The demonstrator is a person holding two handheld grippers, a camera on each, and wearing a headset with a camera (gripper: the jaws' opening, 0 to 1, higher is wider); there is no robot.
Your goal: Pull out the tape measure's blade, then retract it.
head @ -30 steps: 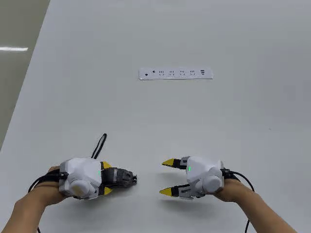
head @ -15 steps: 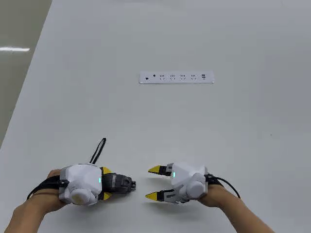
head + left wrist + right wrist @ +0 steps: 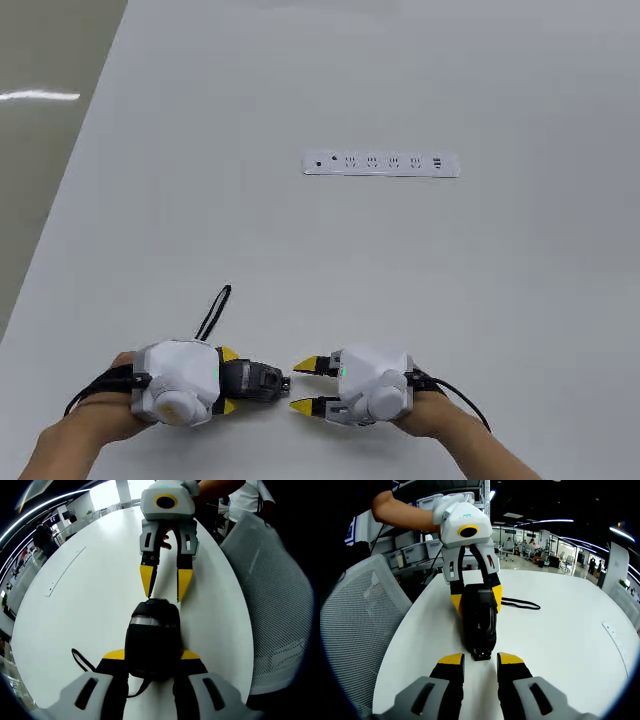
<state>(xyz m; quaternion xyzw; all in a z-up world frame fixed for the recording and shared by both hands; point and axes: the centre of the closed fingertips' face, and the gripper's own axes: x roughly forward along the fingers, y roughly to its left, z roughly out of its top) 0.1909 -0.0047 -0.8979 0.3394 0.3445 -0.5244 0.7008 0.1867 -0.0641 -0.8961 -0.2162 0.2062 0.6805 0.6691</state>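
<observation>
My left gripper (image 3: 228, 380) is shut on a black tape measure (image 3: 256, 380) that lies on the white table (image 3: 330, 260). The case (image 3: 152, 640) sits between its yellow pads, and a black wrist strap (image 3: 212, 312) trails behind. My right gripper (image 3: 302, 386) faces it from the right, open, its yellow tips just short of the case's front end. In the right gripper view the tape measure (image 3: 479, 615) points at me, and its small blade hook (image 3: 481, 655) sits at the mouth of my own jaws (image 3: 480, 660). The blade is inside the case.
A white power strip (image 3: 381, 163) lies farther back on the table. The table's left edge (image 3: 60, 200) drops to the floor. A mesh chair (image 3: 355, 640) stands at the near edge, behind the hands.
The right gripper has slid left across the table up to the tape measure's front end, and its jaws have narrowed a little. The left gripper has kept its hold in place.
</observation>
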